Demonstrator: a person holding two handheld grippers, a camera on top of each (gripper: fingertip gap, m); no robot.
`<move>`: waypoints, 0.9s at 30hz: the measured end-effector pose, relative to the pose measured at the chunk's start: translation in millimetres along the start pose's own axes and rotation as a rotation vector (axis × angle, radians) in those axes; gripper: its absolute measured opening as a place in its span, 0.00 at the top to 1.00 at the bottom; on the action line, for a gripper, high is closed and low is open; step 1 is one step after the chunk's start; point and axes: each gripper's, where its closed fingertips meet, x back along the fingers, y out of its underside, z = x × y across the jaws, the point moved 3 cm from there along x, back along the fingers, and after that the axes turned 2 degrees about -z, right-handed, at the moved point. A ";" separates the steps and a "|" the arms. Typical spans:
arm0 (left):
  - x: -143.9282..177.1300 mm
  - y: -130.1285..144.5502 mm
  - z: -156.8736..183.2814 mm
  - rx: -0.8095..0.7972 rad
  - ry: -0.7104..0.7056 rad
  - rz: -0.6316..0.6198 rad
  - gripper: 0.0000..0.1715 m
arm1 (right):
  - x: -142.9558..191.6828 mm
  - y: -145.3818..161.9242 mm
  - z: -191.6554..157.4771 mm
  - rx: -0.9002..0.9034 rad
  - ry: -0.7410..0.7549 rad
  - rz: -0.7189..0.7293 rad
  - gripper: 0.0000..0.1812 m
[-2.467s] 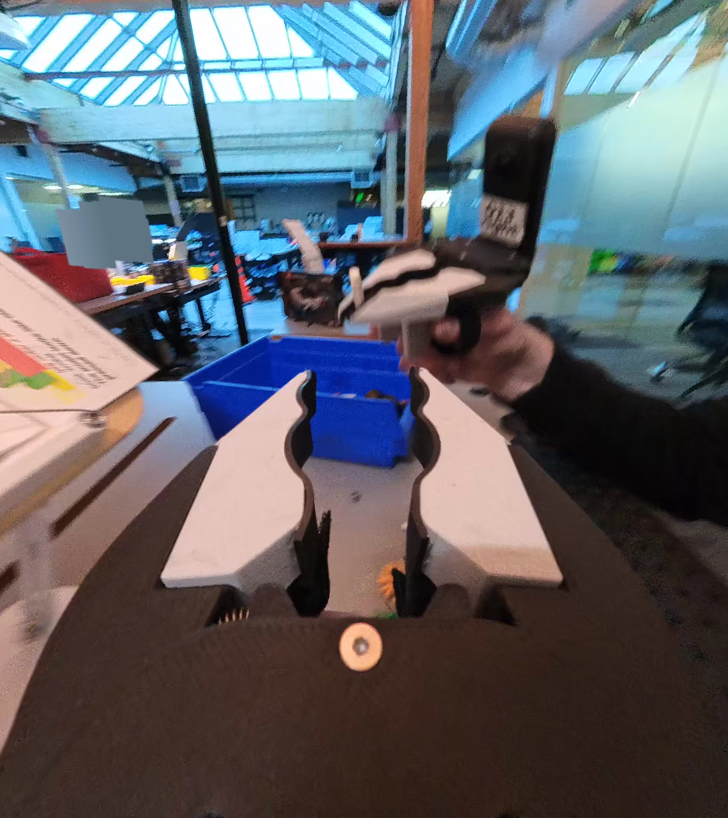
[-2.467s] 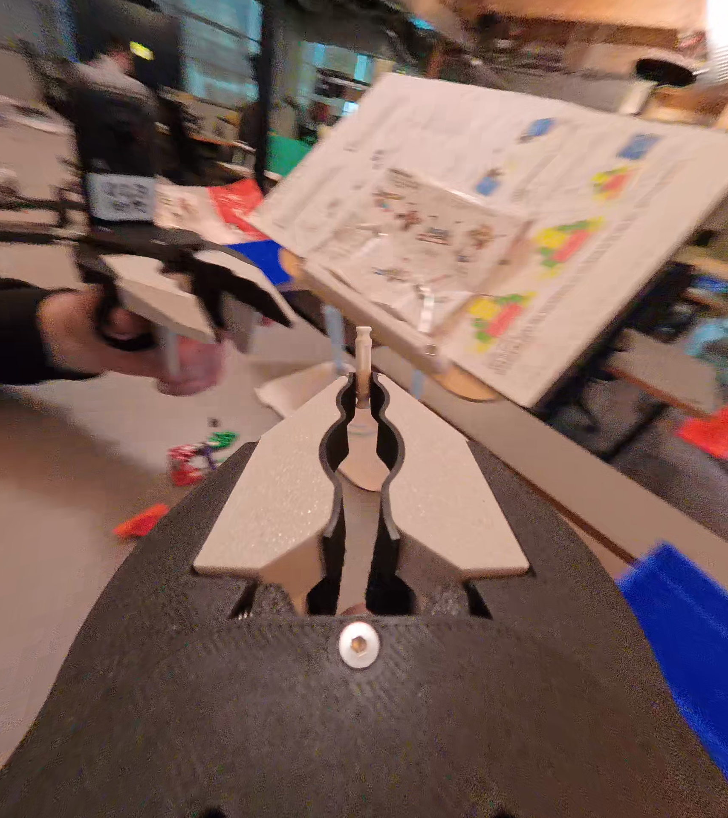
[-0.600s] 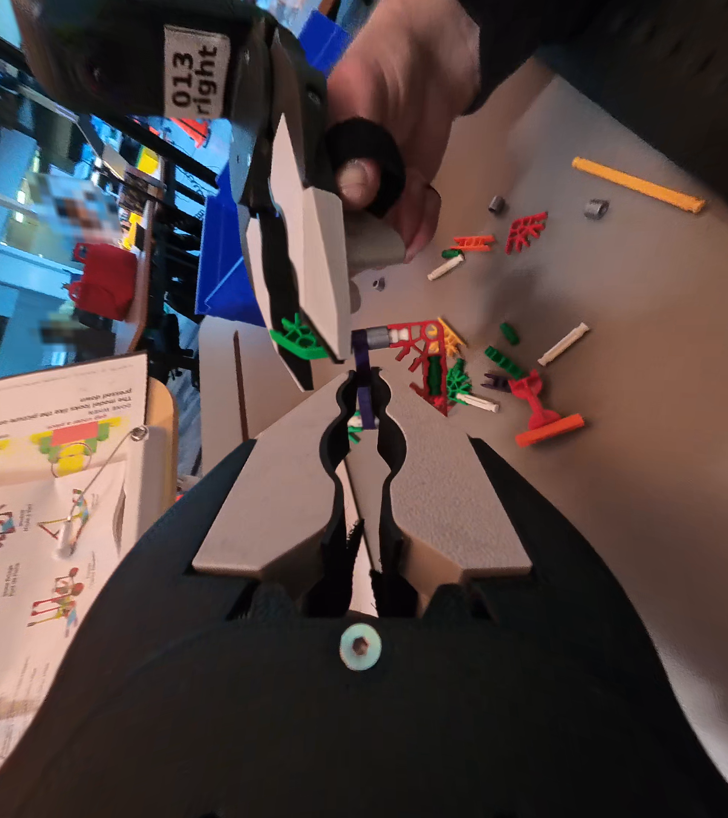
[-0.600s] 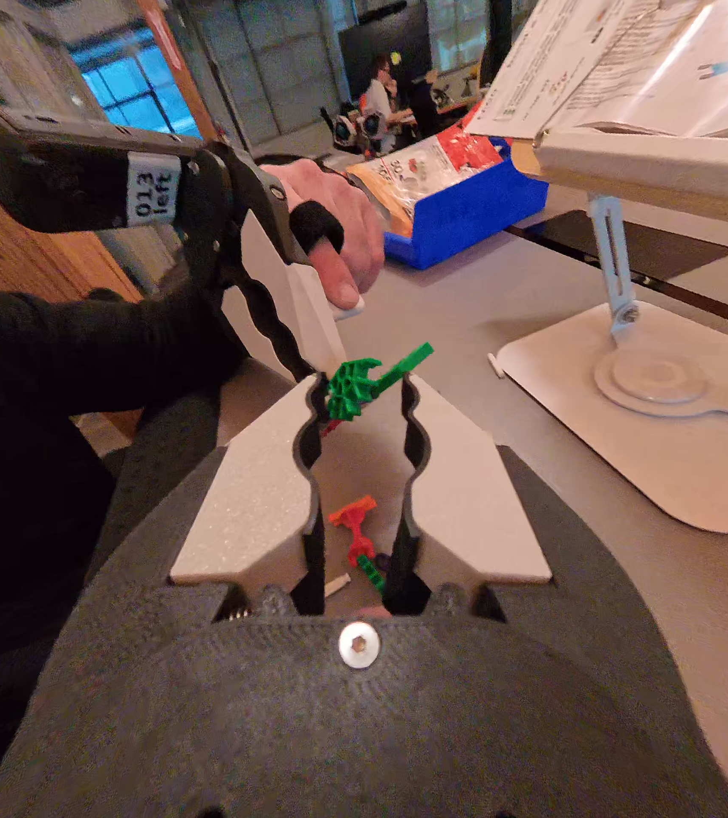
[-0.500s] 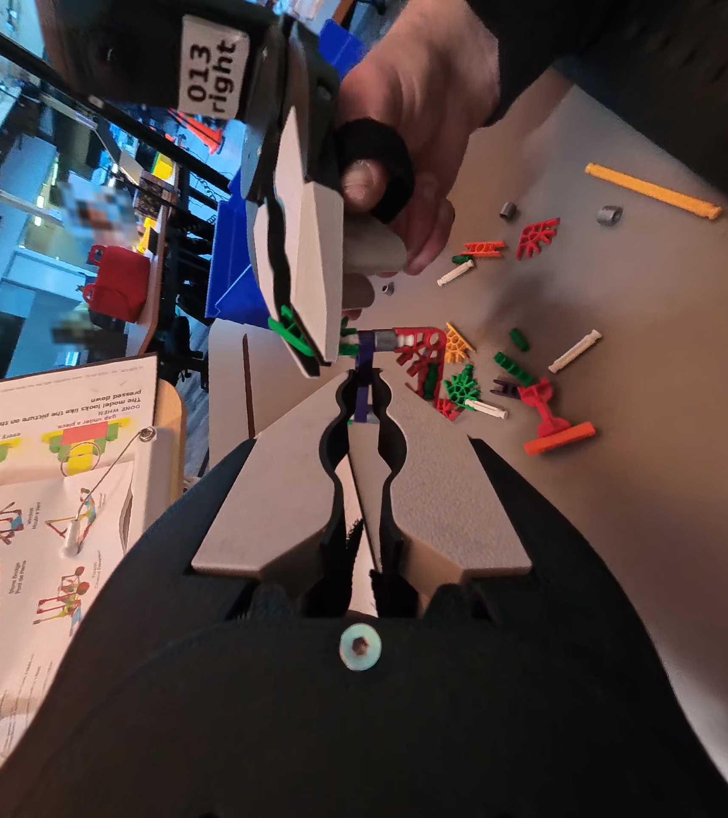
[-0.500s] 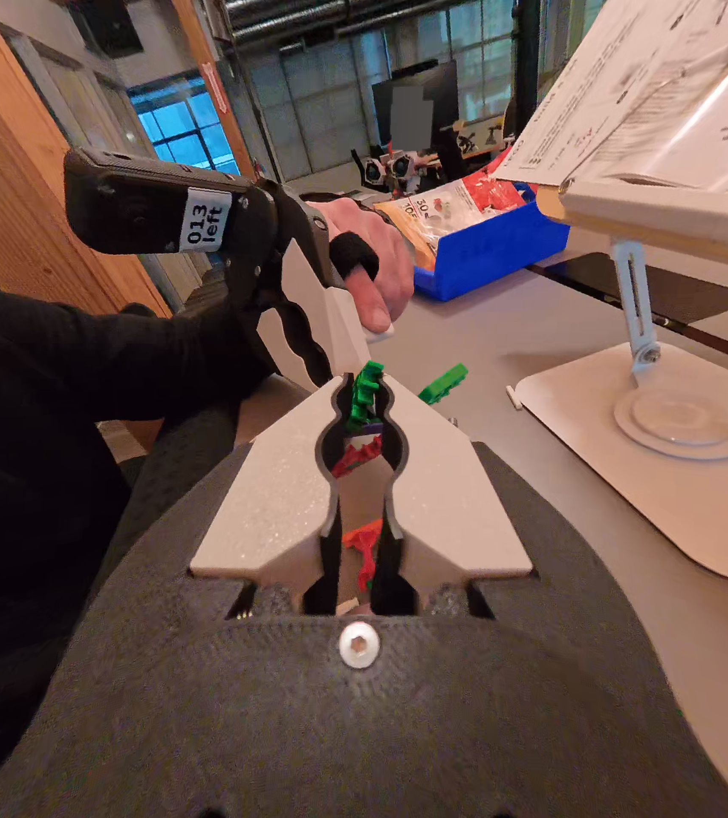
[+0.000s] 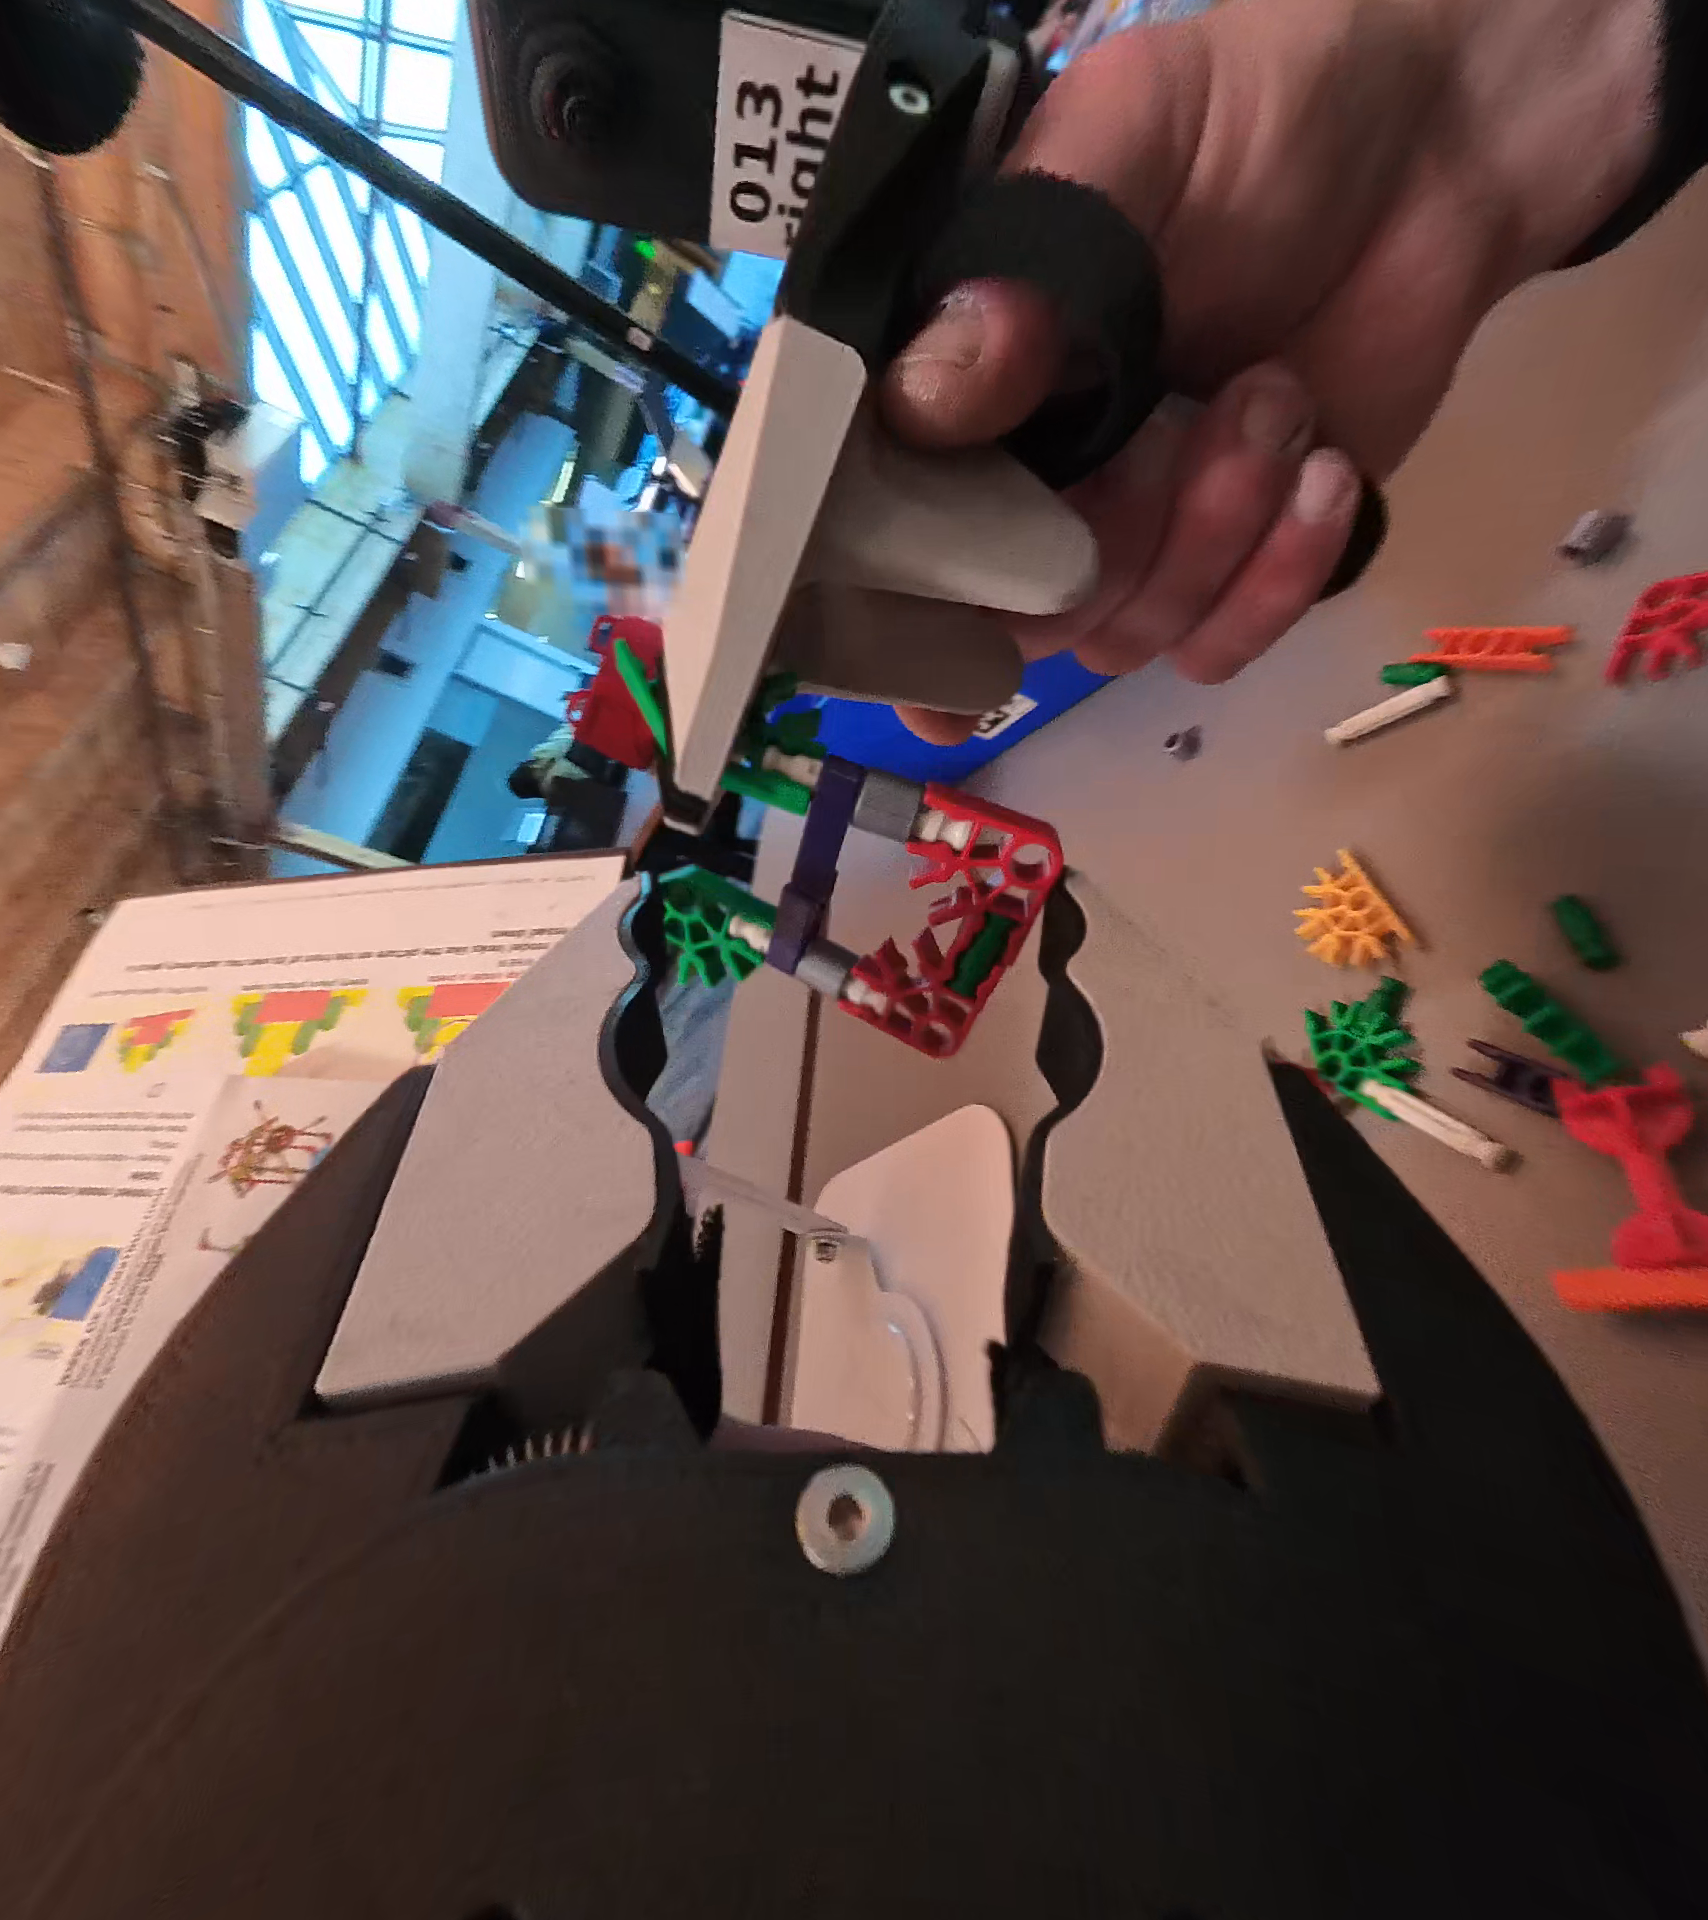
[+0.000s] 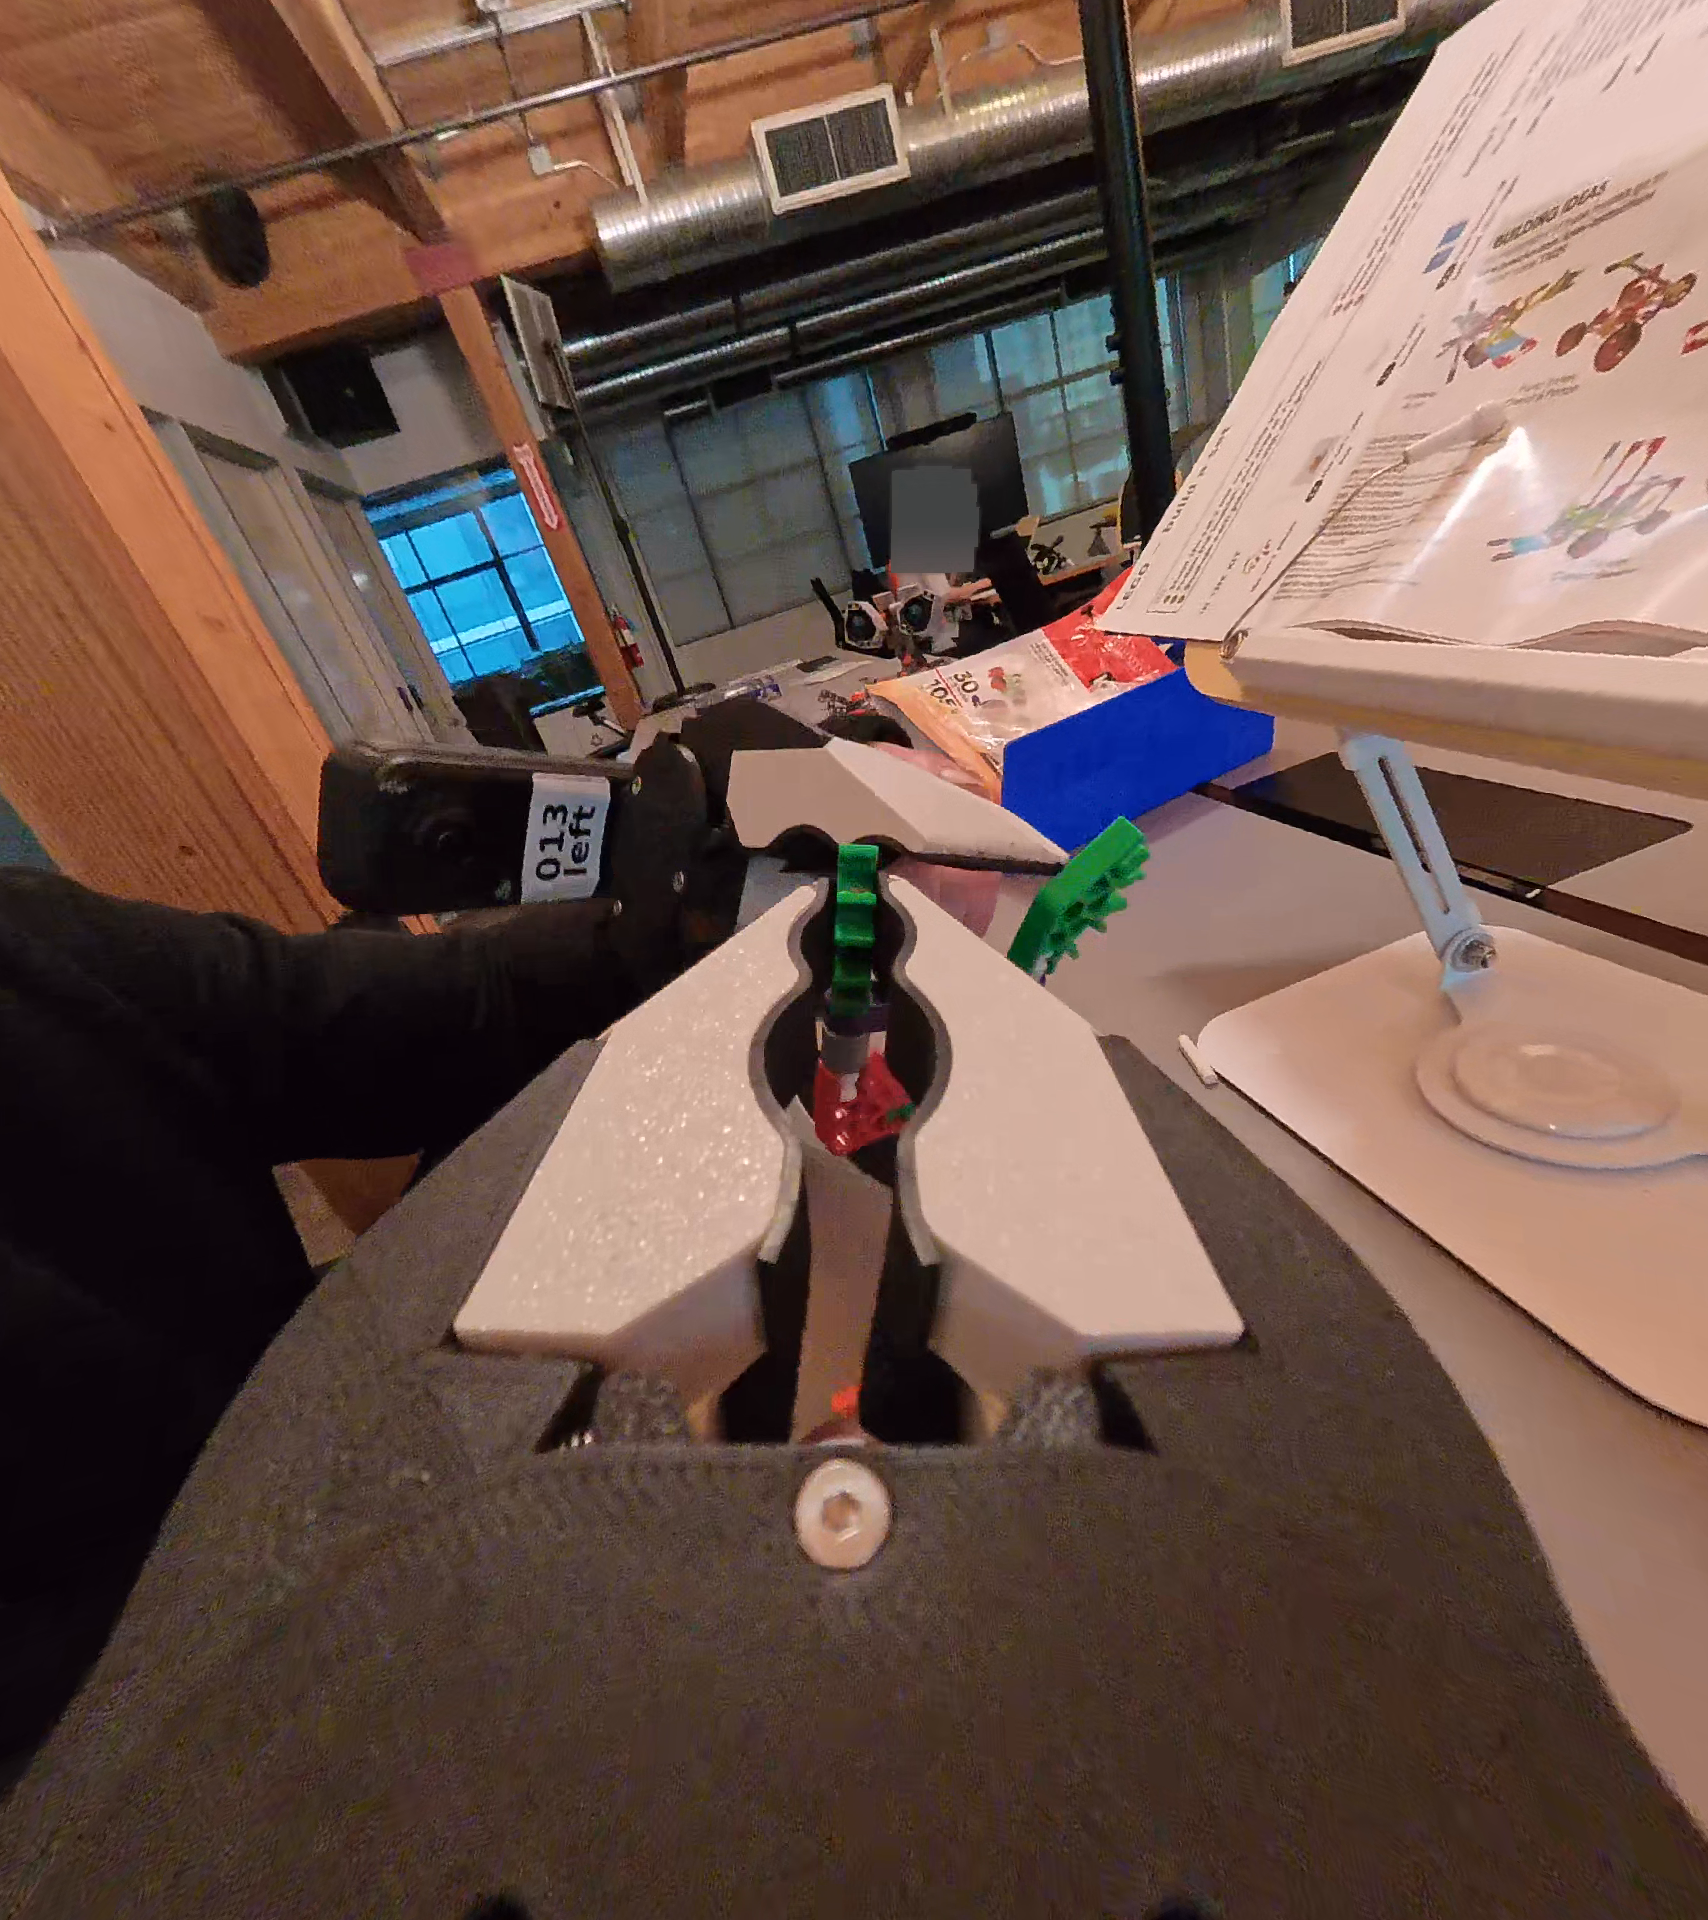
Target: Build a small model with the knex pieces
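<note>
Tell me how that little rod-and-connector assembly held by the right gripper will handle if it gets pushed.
The assembly is thin snap-fit plastic rods and connectors, so it is probably light. The right gripper pinches only one green connector, so a push would likely pivot it there. Its press-fit joints may pop apart under side load.

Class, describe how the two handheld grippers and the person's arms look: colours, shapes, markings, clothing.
Both grippers, left gripper and right gripper, have rough black bodies, a silver screw, pale grey wedge fingers with wavy black inner edges, and a white label on the handle. The sleeves are black, with a black finger strap.
</note>
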 end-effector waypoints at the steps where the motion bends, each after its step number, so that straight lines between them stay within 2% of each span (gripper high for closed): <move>1: -1.9 0.5 0.9 -0.014 -0.017 -0.003 0.61 | -0.4 -0.6 -0.3 -0.003 -0.001 0.006 0.98; 2: -3.6 0.4 3.6 -0.018 -0.015 -0.003 0.67 | -0.3 -1.2 -0.4 -0.002 0.000 0.010 0.99; 5: -6.4 -4.7 11.7 0.030 0.021 0.029 0.75 | -0.2 -0.7 -0.9 0.015 0.005 0.012 0.98; 9: -6.6 -6.4 13.9 0.115 0.064 0.068 0.75 | 0.0 1.1 -0.1 0.062 0.032 0.000 0.98; 12: -7.5 -3.6 8.4 0.145 0.037 0.076 0.73 | 1.0 -1.2 -3.5 0.061 0.015 0.016 0.98; 15: -7.1 -10.1 4.4 0.200 0.019 0.131 0.54 | -3.1 0.4 -8.0 0.028 -0.023 0.024 0.99; 16: -7.2 -13.3 8.0 0.205 0.041 0.148 0.54 | -5.8 1.9 -9.6 0.021 -0.035 0.022 0.99; 18: -5.2 -20.4 7.2 0.214 0.005 0.203 0.63 | -11.5 4.2 -14.6 0.011 -0.065 0.028 0.98; 24: -1.2 -26.0 6.1 0.350 0.067 0.275 0.69 | -7.0 -0.9 -13.9 -0.003 -0.066 0.063 0.99; 26: -2.2 -24.7 4.2 0.382 0.053 0.280 0.77 | -2.5 -4.1 -10.3 0.002 -0.043 0.080 0.99; 27: -3.2 -24.6 5.2 0.396 0.065 0.278 0.77 | -1.0 -4.2 -8.5 0.005 -0.032 0.077 0.99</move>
